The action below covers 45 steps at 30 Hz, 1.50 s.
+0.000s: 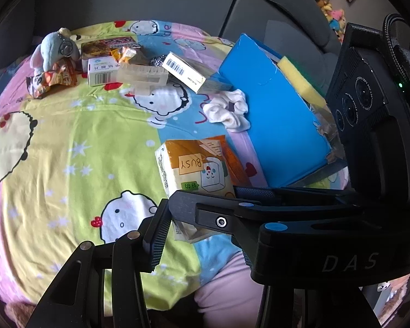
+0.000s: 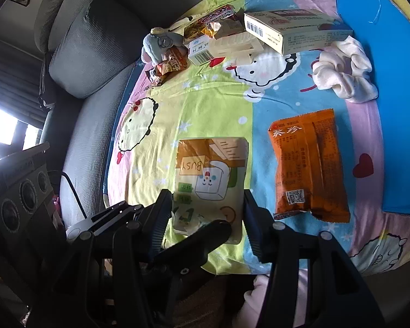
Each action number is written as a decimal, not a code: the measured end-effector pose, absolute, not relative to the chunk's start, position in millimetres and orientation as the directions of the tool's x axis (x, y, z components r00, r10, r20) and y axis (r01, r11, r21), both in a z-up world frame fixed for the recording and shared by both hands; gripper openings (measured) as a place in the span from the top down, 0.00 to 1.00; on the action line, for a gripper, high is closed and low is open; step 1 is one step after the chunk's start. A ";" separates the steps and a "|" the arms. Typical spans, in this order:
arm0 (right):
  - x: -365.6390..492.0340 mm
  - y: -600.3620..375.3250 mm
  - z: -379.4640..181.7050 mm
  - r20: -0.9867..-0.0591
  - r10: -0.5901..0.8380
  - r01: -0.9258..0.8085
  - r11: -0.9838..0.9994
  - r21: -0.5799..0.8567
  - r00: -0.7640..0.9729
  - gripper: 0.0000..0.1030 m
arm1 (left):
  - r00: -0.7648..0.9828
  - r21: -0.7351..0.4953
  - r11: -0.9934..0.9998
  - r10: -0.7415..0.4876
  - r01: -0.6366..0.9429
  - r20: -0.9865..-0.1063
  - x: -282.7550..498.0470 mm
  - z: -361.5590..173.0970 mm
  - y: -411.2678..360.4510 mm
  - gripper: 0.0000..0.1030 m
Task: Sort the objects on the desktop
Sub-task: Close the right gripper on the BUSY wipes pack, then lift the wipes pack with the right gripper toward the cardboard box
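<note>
A tissue pack (image 1: 196,164) (image 2: 210,175) printed "BUSY" lies lengthwise in front of both grippers, over the cartoon cloth (image 1: 81,150). My right gripper (image 2: 207,205) is shut on its near half, one pad pressed on each long side. My left gripper (image 1: 202,229) comes in from the left with the pack's near end between its fingers. Its right finger is mostly hidden behind the right gripper (image 1: 205,194). One of the left fingers (image 2: 199,237) crosses over the pack's near edge. An orange snack packet (image 2: 311,164) lies just right of the pack.
A blue box (image 1: 273,104) with a yellow sponge (image 1: 300,79) stands at the right, a white scrunchie (image 1: 229,109) beside it. At the back lie medicine boxes (image 1: 185,72), a clear plastic holder (image 1: 142,75), snack packets (image 1: 51,79) and a plush toy (image 1: 54,49). A grey sofa (image 2: 90,41) borders the cloth.
</note>
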State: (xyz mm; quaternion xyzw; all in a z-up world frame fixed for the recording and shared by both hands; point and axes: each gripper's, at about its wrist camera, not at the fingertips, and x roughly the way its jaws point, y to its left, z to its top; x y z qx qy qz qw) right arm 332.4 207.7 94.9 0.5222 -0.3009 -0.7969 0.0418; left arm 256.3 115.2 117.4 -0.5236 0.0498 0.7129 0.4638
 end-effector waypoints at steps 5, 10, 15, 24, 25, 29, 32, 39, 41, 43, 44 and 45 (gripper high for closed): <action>346.0 214.1 103.2 -0.800 -0.365 -0.255 -0.814 0.522 -0.475 0.50 | -0.017 -0.408 -0.546 0.613 -0.732 -0.790 268.5 125.9 122.9 0.54; 360.1 222.4 112.3 -0.794 -0.344 -0.262 -0.814 0.518 -0.501 0.50 | -0.015 -0.401 -0.513 0.629 -0.759 -0.777 281.5 136.7 130.2 0.54; 373.6 228.9 121.1 -0.786 -0.323 -0.274 -0.811 0.517 -0.526 0.50 | -0.007 -0.400 -0.489 0.640 -0.775 -0.769 291.3 143.9 135.7 0.54; 383.0 234.0 128.7 -0.772 -0.320 -0.267 -0.808 0.525 -0.550 0.49 | -0.017 -0.389 -0.484 0.643 -0.784 -0.766 297.6 152.5 138.8 0.54; 383.4 234.2 129.7 -0.770 -0.321 -0.265 -0.807 0.527 -0.551 0.49 | -0.017 -0.390 -0.483 0.645 -0.784 -0.764 297.5 153.4 138.8 0.54; 384.8 236.2 135.6 -0.761 -0.315 -0.261 -0.808 0.529 -0.567 0.49 | -0.019 -0.390 -0.472 0.655 -0.791 -0.755 299.2 160.4 141.4 0.54; 387.2 238.6 141.2 -0.757 -0.302 -0.261 -0.811 0.524 -0.580 0.49 | -0.018 -0.391 -0.459 0.666 -0.798 -0.746 301.1 165.6 144.3 0.54; 397.2 248.7 154.9 -0.738 -0.281 -0.260 -0.810 0.525 -0.614 0.49 | -0.019 -0.382 -0.429 0.684 -0.819 -0.729 307.8 178.4 152.9 0.54; 400.0 252.2 159.5 -0.734 -0.274 -0.259 -0.812 0.523 -0.622 0.49 | -0.022 -0.373 -0.418 0.689 -0.828 -0.724 310.3 183.8 156.4 0.54; 403.2 255.6 166.0 -0.727 -0.262 -0.258 -0.815 0.519 -0.635 0.49 | -0.025 -0.367 -0.410 0.695 -0.835 -0.719 312.8 189.6 160.6 0.54; 405.5 257.4 169.7 -0.722 -0.256 -0.257 -0.815 0.519 -0.643 0.49 | -0.026 -0.364 -0.403 0.698 -0.840 -0.715 314.3 193.3 163.5 0.54; 407.6 259.8 173.3 -0.716 -0.250 -0.256 -0.816 0.518 -0.652 0.49 | -0.026 -0.360 -0.397 0.702 -0.844 -0.712 315.7 196.1 166.1 0.54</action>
